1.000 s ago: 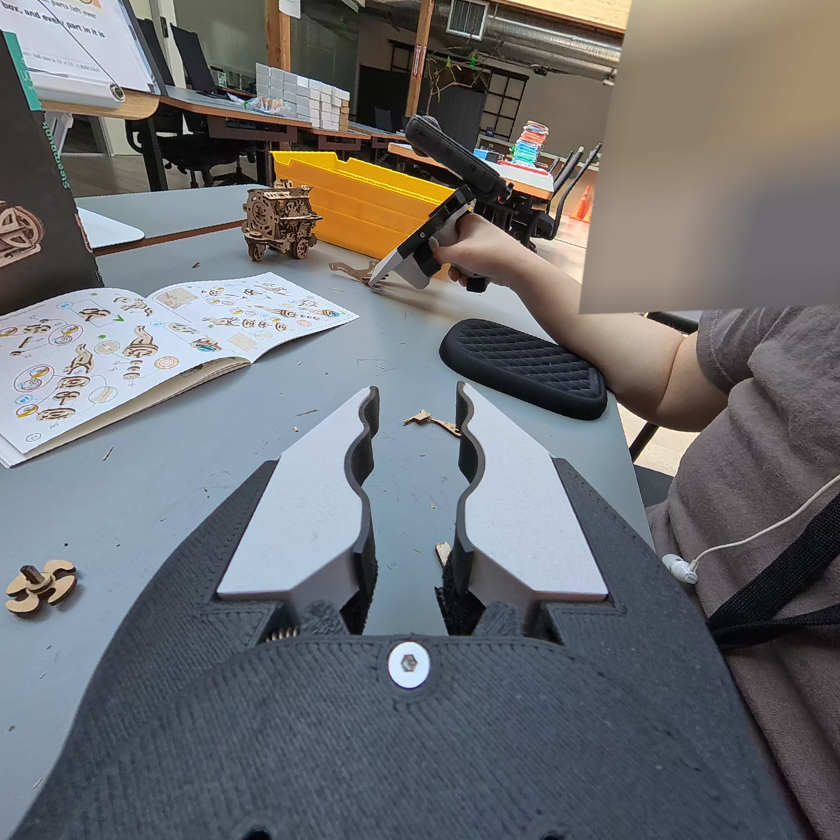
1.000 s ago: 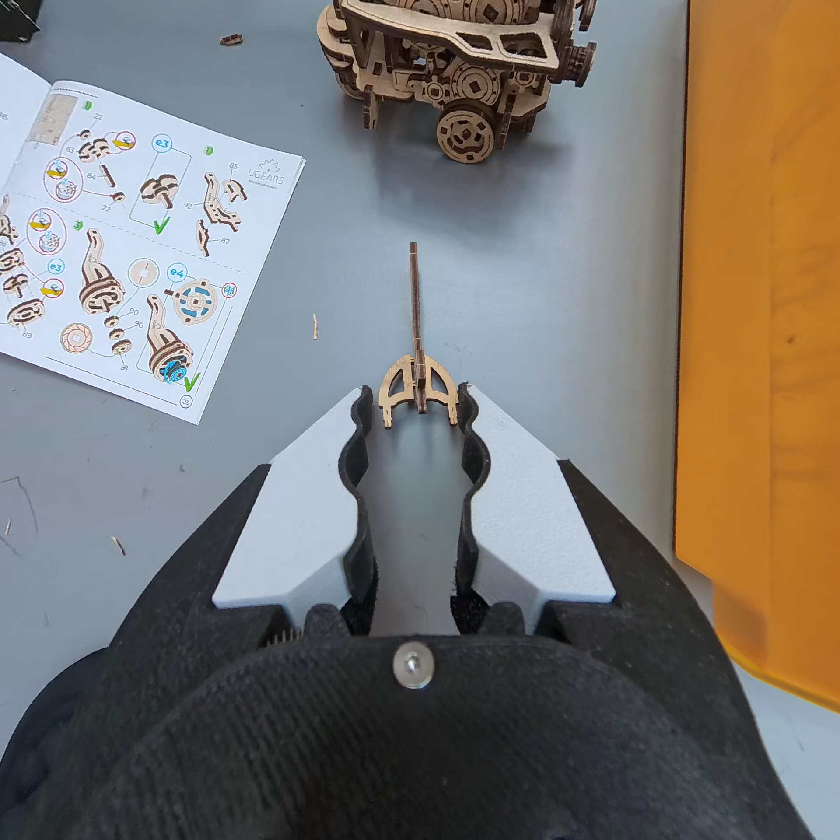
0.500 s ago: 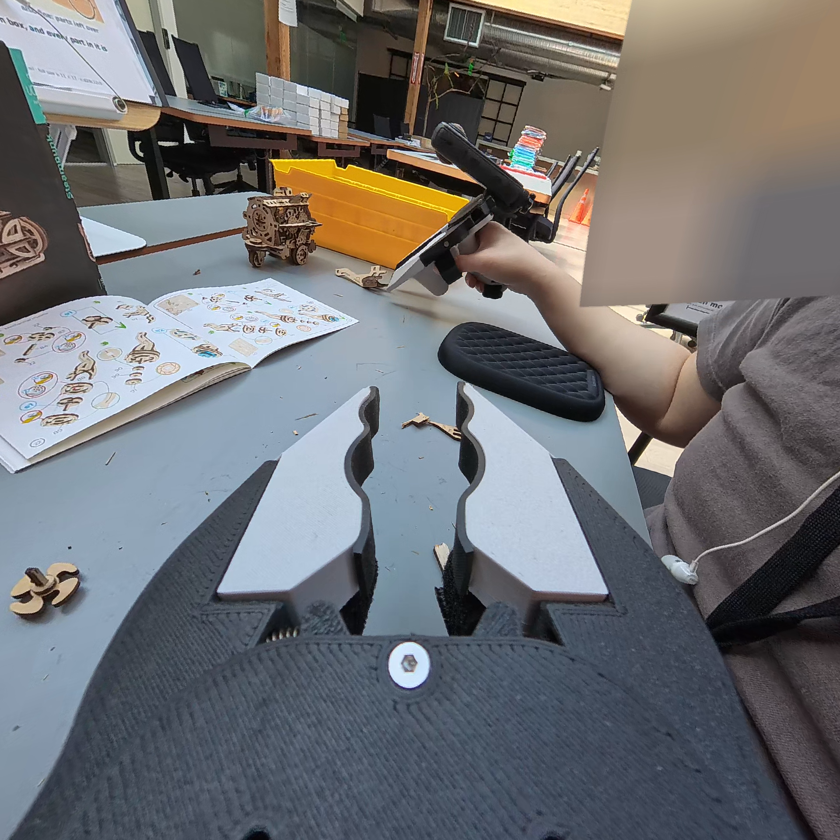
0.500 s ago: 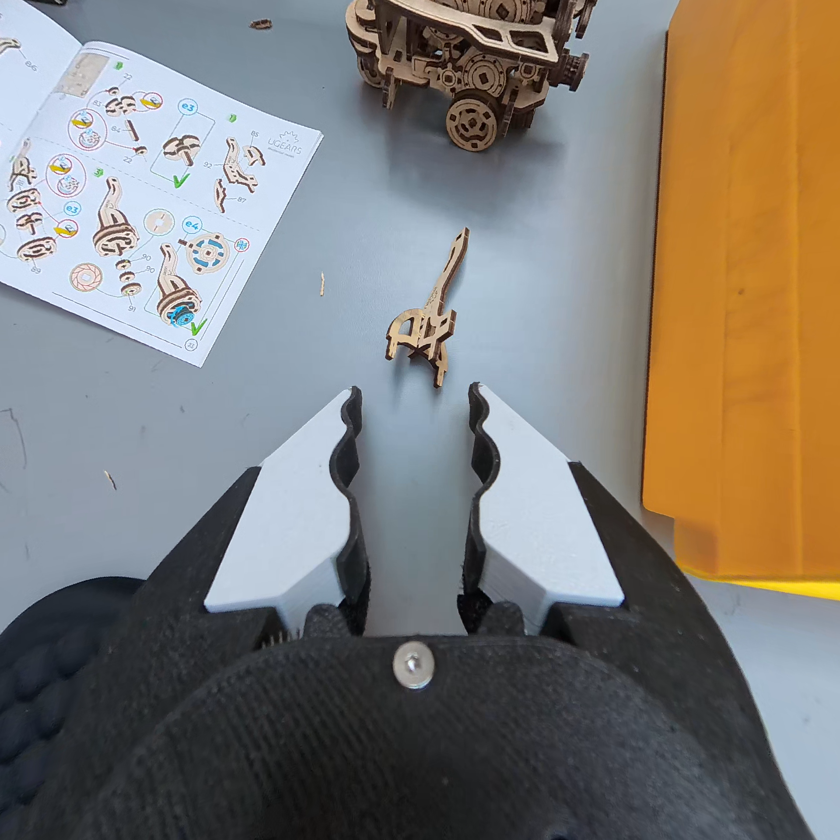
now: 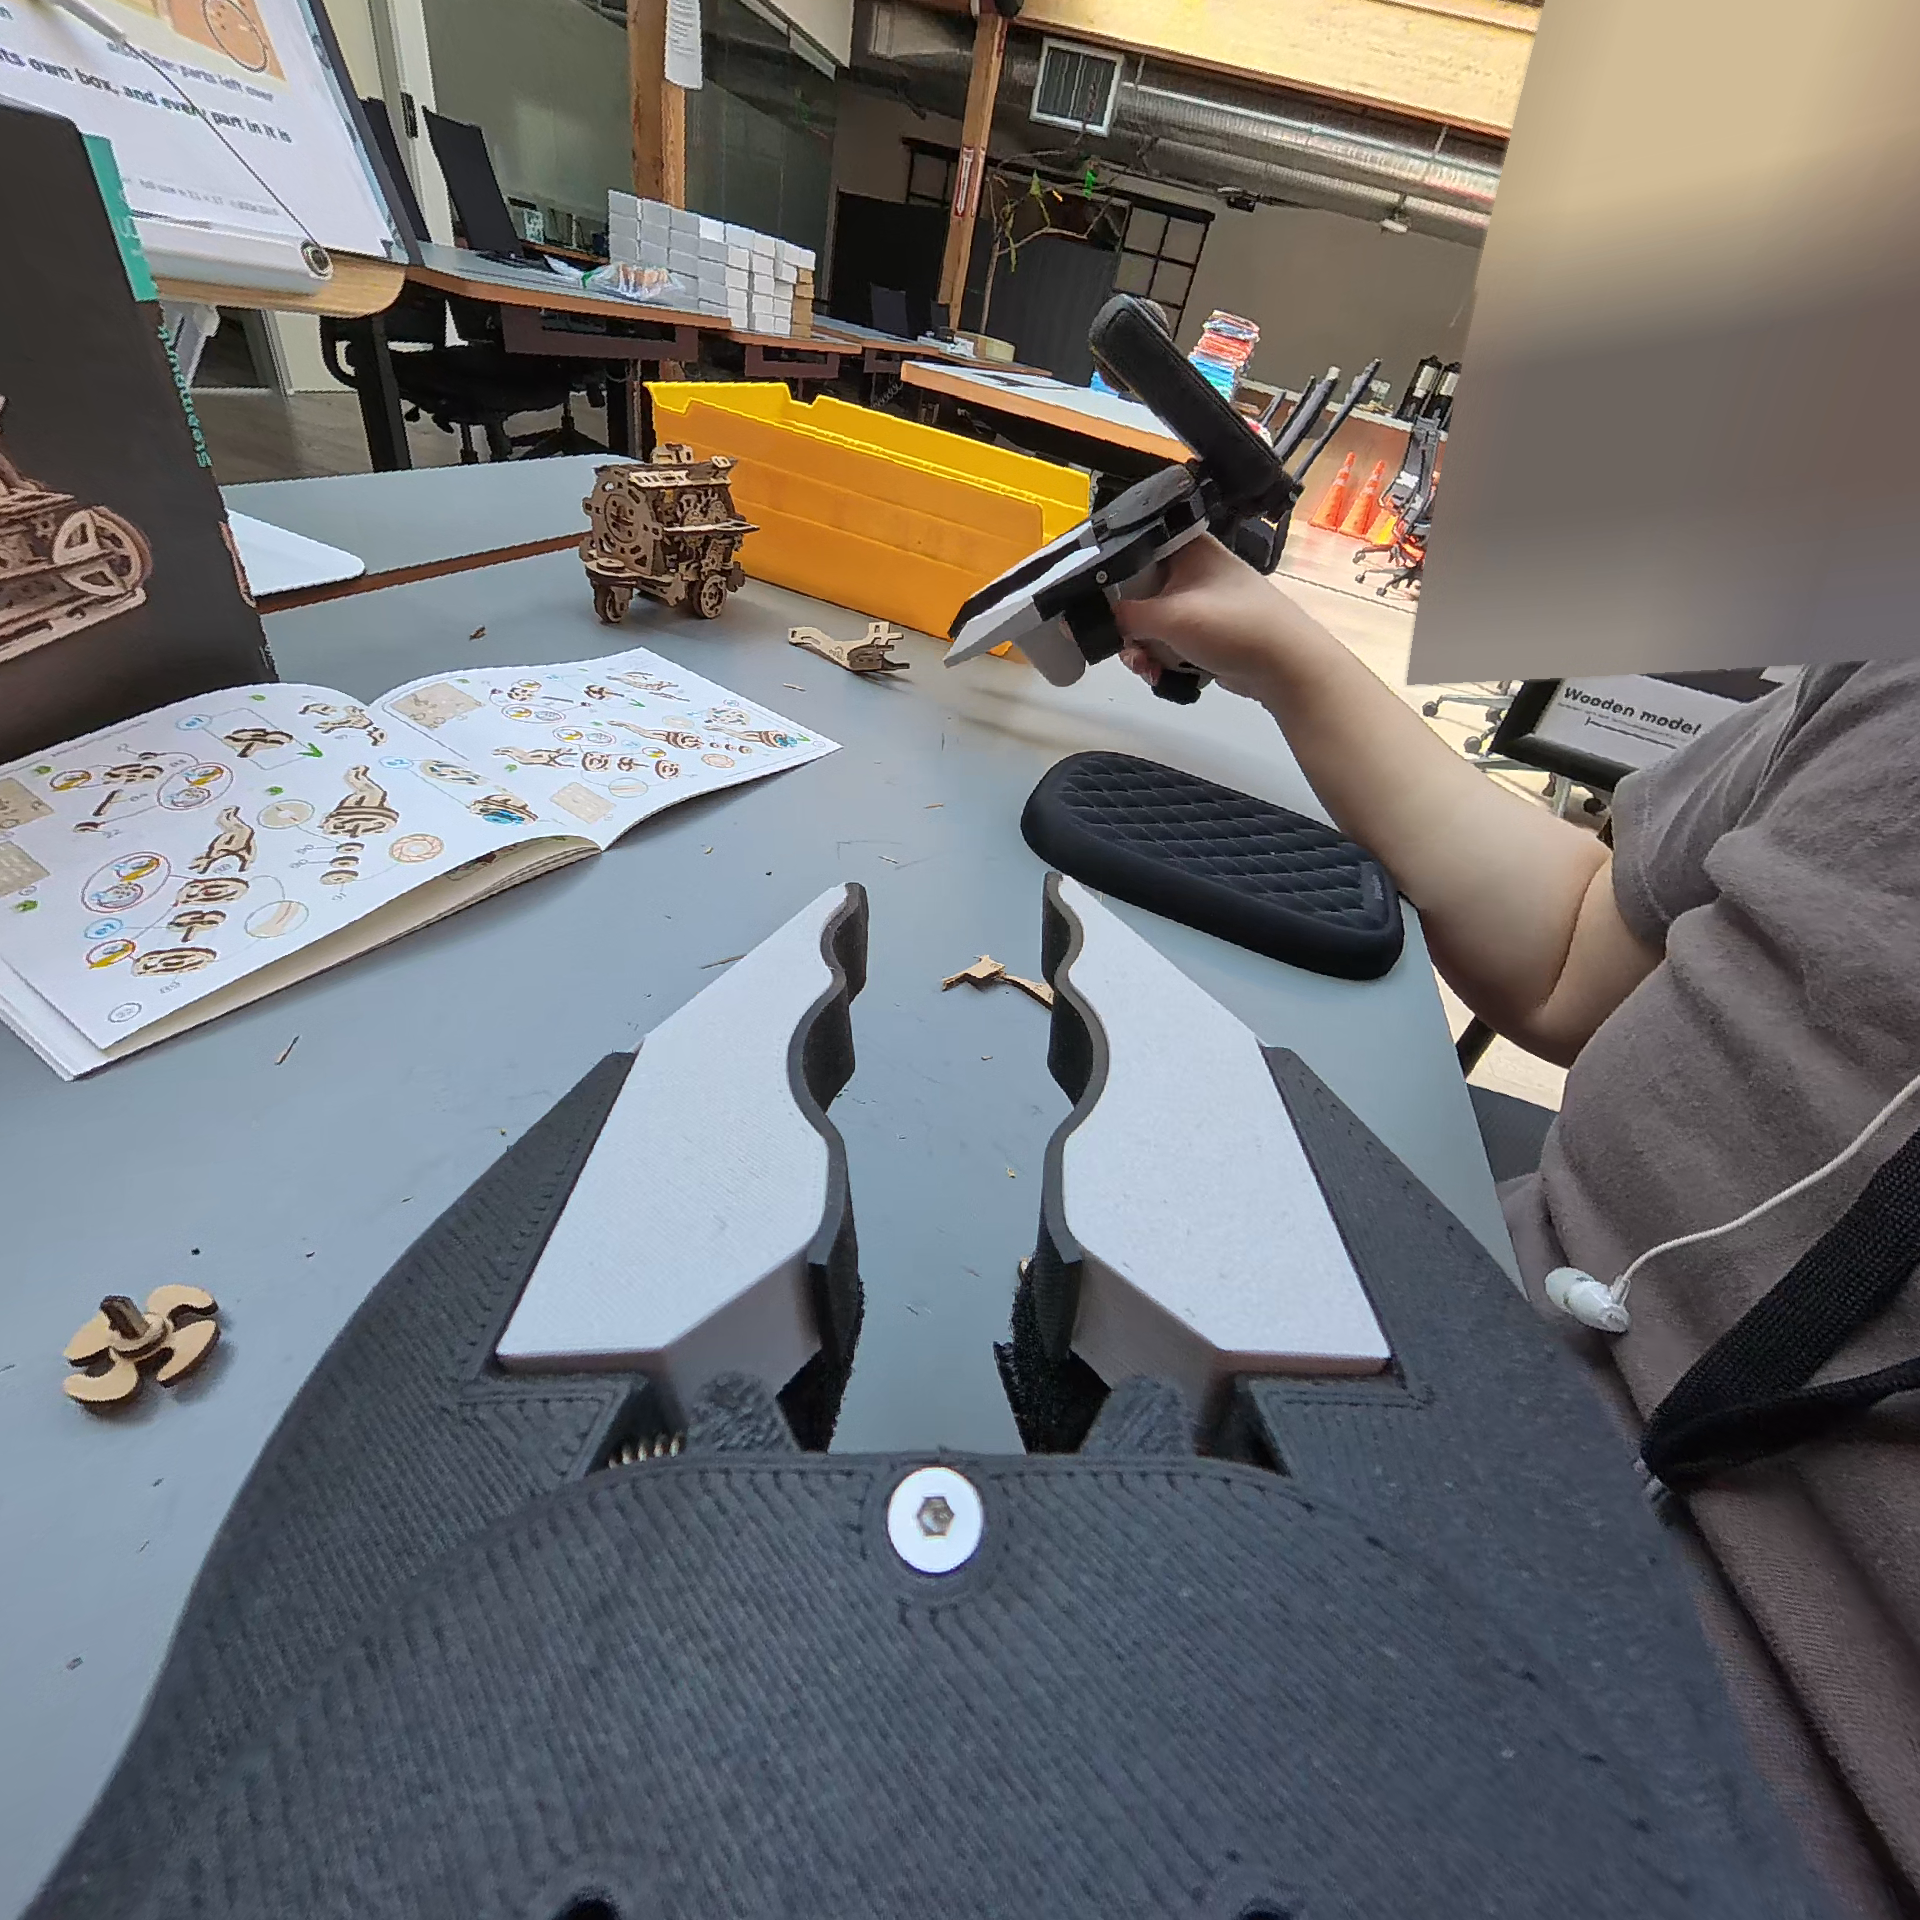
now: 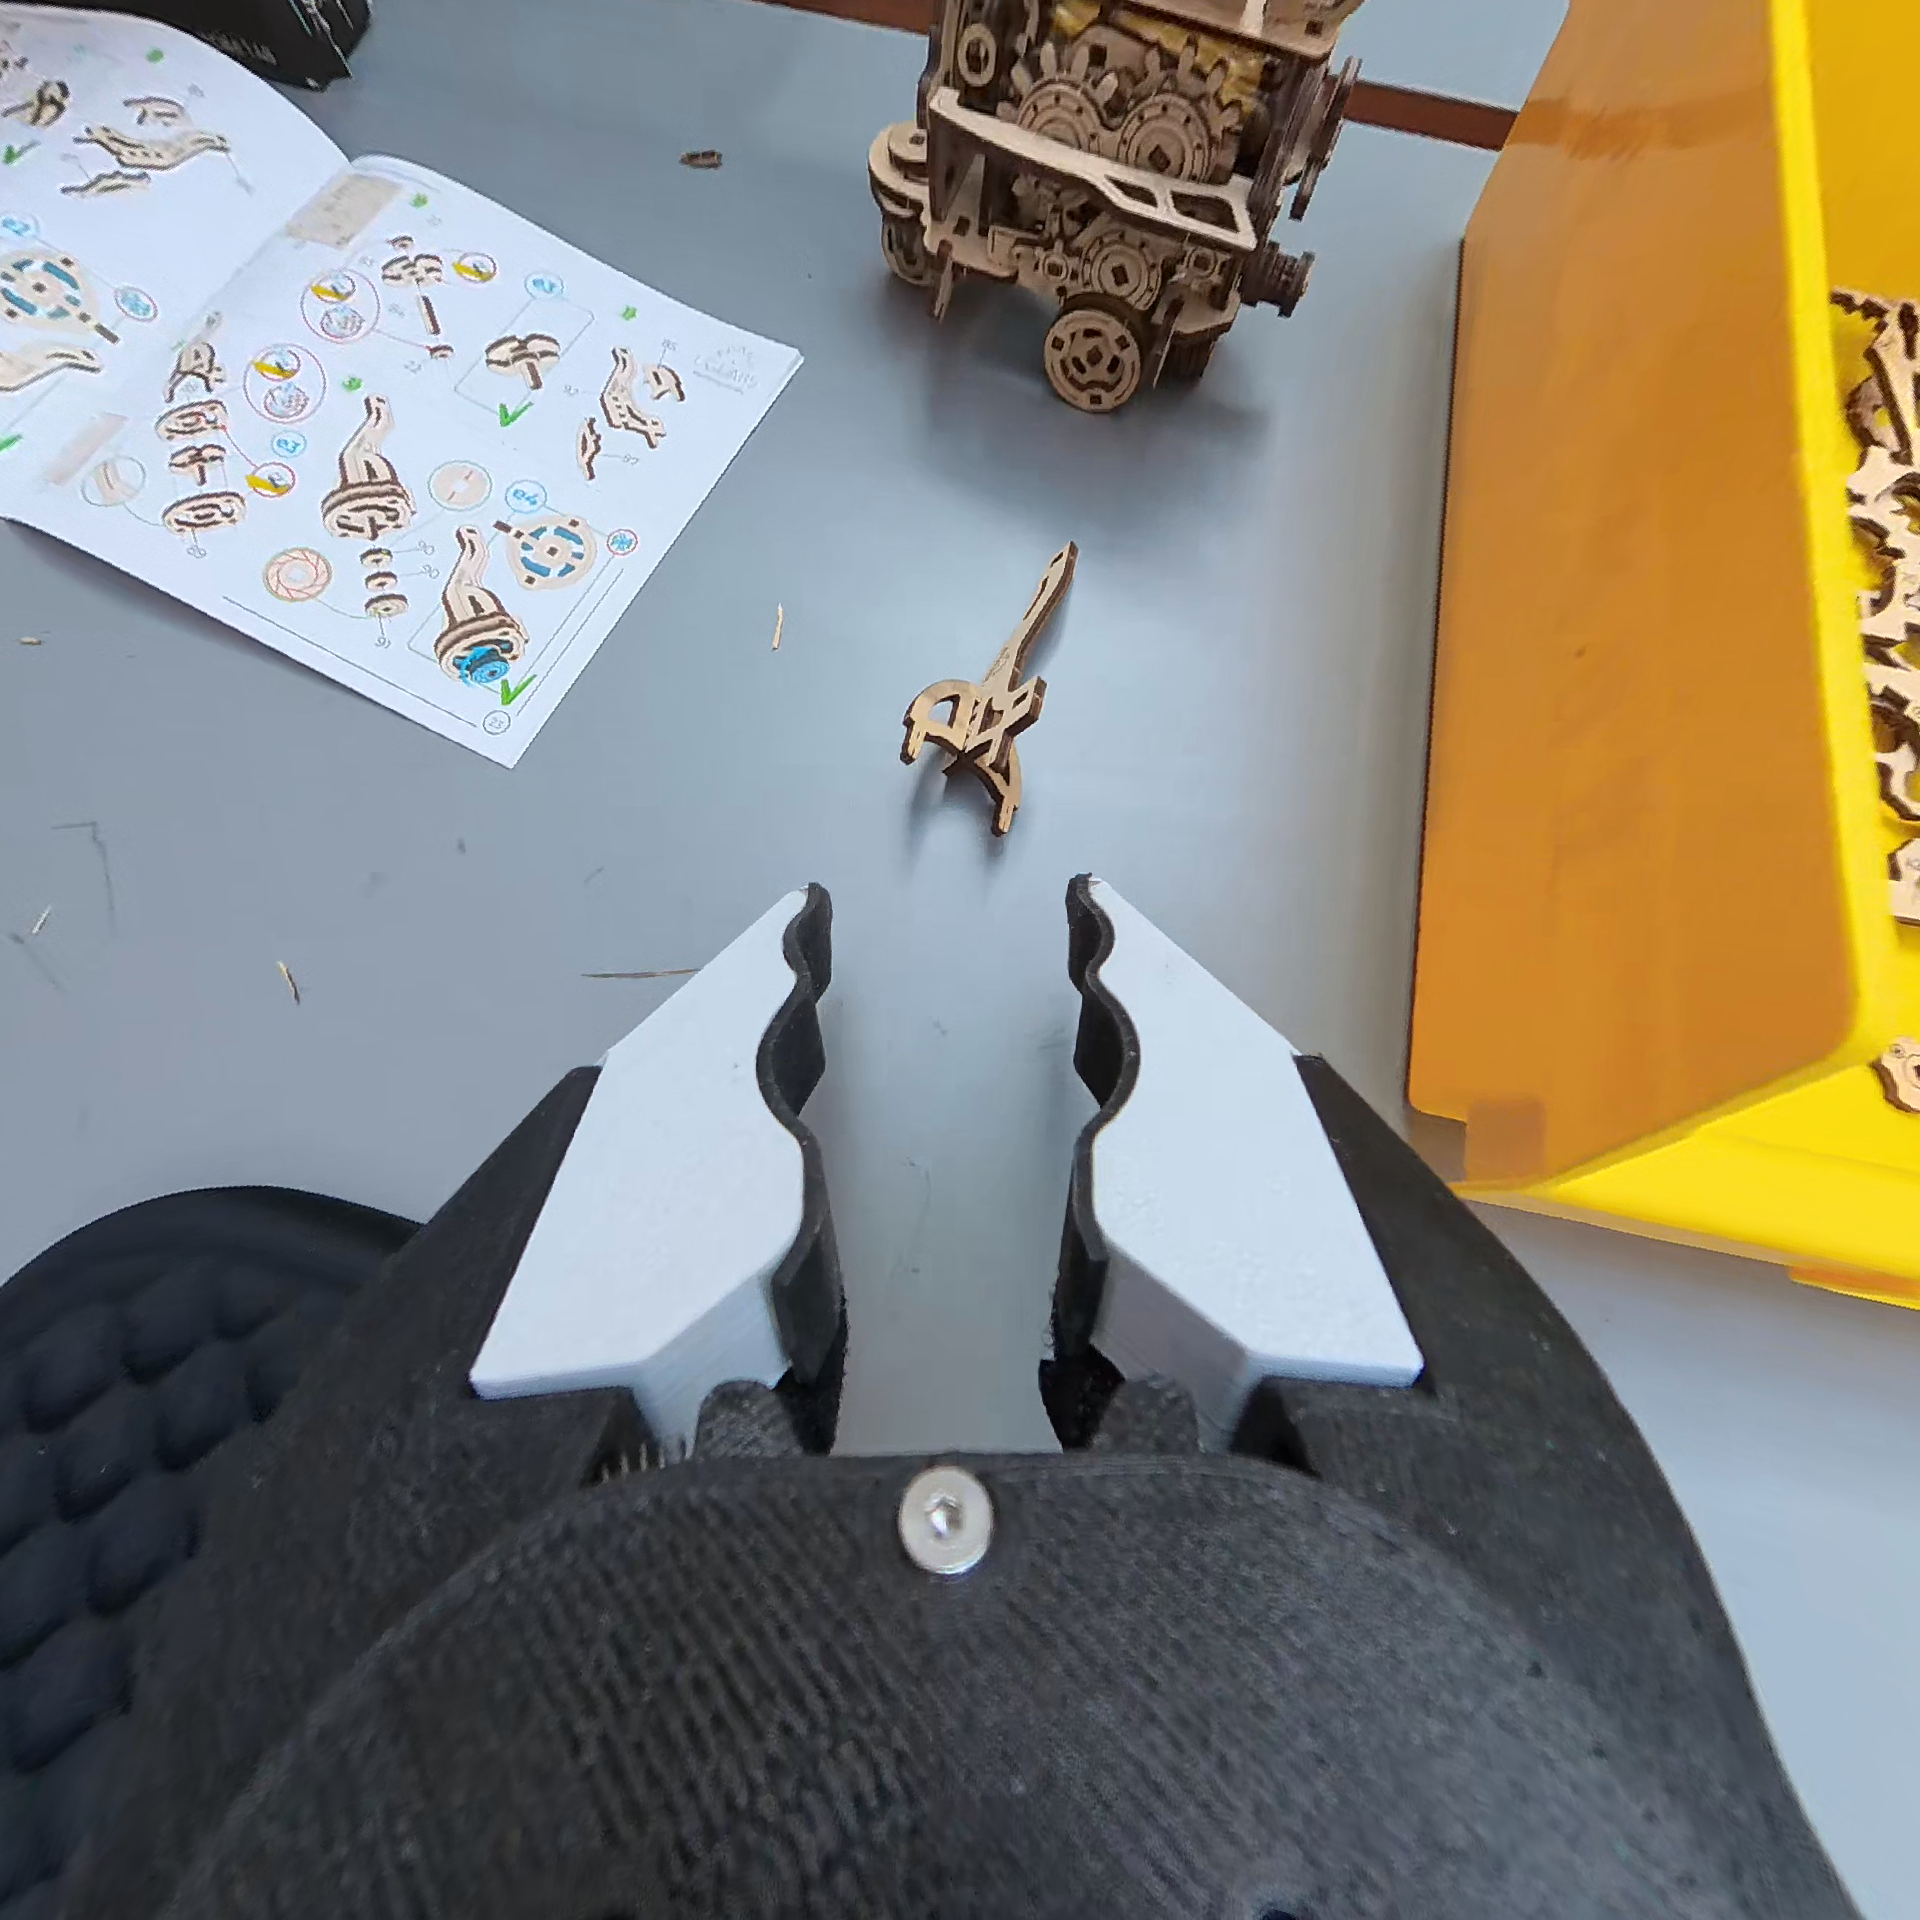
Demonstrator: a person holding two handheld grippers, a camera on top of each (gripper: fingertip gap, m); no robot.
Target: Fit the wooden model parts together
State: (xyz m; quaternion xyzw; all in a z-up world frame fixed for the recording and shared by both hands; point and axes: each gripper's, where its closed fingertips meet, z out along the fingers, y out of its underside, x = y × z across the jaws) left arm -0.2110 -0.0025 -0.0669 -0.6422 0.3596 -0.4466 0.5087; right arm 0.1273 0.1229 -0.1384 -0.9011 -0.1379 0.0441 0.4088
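Observation:
A small joined wooden piece (image 6: 987, 696) lies on its side on the grey table (image 6: 312, 914), just beyond my right gripper (image 6: 948, 899), which is open and empty above the table. The piece also shows in the left wrist view (image 5: 850, 646), with the right gripper (image 5: 961, 644) just to its right, lifted. A wheeled wooden model (image 6: 1112, 208) stands farther back; it shows in the left wrist view (image 5: 665, 545) too. My left gripper (image 5: 954, 914) is open and empty, low over the table. A small flat wooden part (image 5: 992, 977) lies just beyond its tips. A wooden propeller part (image 5: 140, 1345) lies at the left.
An open instruction booklet (image 5: 343, 821) lies left of centre and shows in the right wrist view (image 6: 343, 416). A yellow bin (image 6: 1662, 675) with loose wooden parts stands at the right. A black wrist pad (image 5: 1216, 862) lies near the person's forearm. A dark kit box (image 5: 94, 468) stands far left. Spacing between my two grippers at the tips: around 35 cm.
My right gripper opened and let go of the joined wooden piece, which tipped onto its side on the table. The gripper then pulled back and rose. The left gripper stayed still.

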